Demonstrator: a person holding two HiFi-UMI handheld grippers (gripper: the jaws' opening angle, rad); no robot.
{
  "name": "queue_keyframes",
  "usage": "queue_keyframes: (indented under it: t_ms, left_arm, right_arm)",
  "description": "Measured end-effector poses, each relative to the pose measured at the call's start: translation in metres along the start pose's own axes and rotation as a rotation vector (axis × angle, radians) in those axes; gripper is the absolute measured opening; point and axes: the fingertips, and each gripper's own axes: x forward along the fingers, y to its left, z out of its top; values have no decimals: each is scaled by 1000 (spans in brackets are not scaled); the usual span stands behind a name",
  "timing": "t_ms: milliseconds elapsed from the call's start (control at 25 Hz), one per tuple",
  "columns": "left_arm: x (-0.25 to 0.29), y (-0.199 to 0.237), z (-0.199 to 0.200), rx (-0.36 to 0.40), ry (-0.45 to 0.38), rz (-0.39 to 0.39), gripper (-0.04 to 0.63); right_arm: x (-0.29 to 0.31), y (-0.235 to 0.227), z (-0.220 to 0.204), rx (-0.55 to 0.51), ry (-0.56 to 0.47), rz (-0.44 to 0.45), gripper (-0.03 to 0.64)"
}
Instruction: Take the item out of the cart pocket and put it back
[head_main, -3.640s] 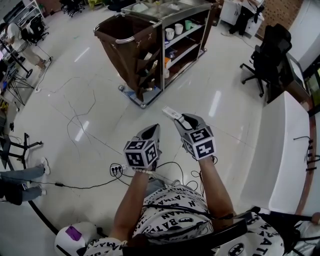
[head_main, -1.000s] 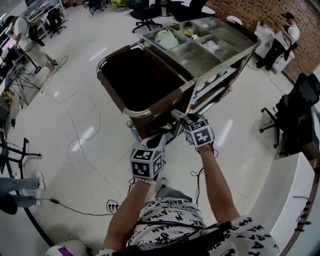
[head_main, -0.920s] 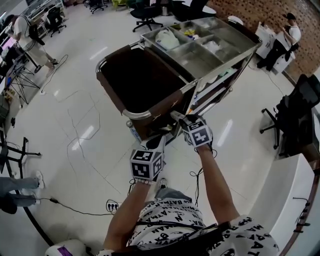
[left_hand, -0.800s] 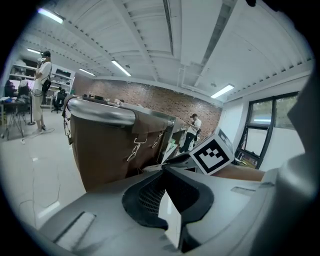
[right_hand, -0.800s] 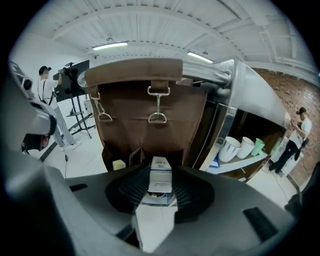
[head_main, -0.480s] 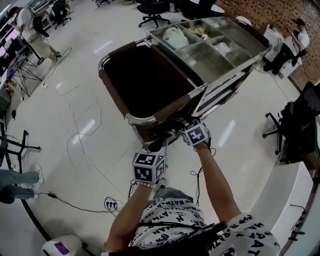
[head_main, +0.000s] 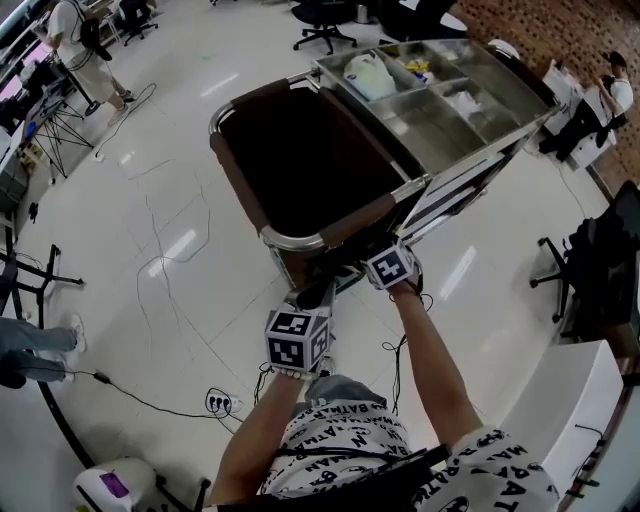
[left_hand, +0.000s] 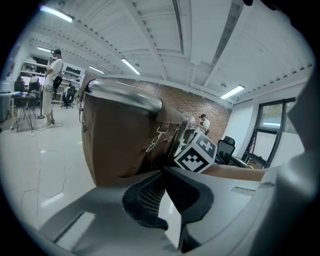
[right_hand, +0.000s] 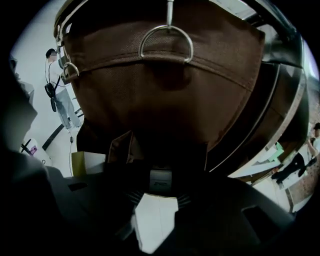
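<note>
The cart's brown fabric bag (head_main: 300, 150) hangs from a steel rim (head_main: 292, 240). In the head view my right gripper (head_main: 375, 258) is tucked against the bag's near end, just below that rim. The right gripper view shows that gripper (right_hand: 160, 194) shut on a flat white item (right_hand: 156, 215). The item's labelled far end points into the dark brown pockets (right_hand: 120, 150) under a metal ring (right_hand: 166, 42). A pale box (right_hand: 87, 162) sits in a pocket at the left. My left gripper (head_main: 313, 293) is shut and empty, held lower, short of the bag.
Steel trays (head_main: 440, 100) with small goods top the cart beyond the bag. A white counter (head_main: 600, 400) and black office chairs (head_main: 590, 270) stand to the right. Cables and a power strip (head_main: 215, 402) lie on the floor behind me. People stand at the far left (head_main: 80, 40) and the far right (head_main: 610, 90).
I have come up to the cart. My right gripper has carried the white item from open air to the bag's near end under the rim. The left gripper followed, staying lower.
</note>
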Motion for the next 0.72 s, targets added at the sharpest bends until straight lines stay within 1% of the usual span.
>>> queue_keyframes:
  t_ms: [240,320,480,600,720]
  left_arm:
    - [-9,4,-6,-12,6,14,0]
    - [-11,4,-8,-15,7,13,0]
    - [-15,1,-12,-13,11,4,0]
    - [-21,-4,-13,-2,7,-10,0]
    - [-31,-8,-13,13,3,-30,0]
  right_arm:
    - [-2,-1,0,-6,-18,-14,160]
    - [-4,-1,1,-1,-29,-18,176]
    - [-12,2,-1,18,-49,-15,176]
    - [-28,4,1,45,-89,-31,176]
    - [-56,2,0,98,-147,-71,176]
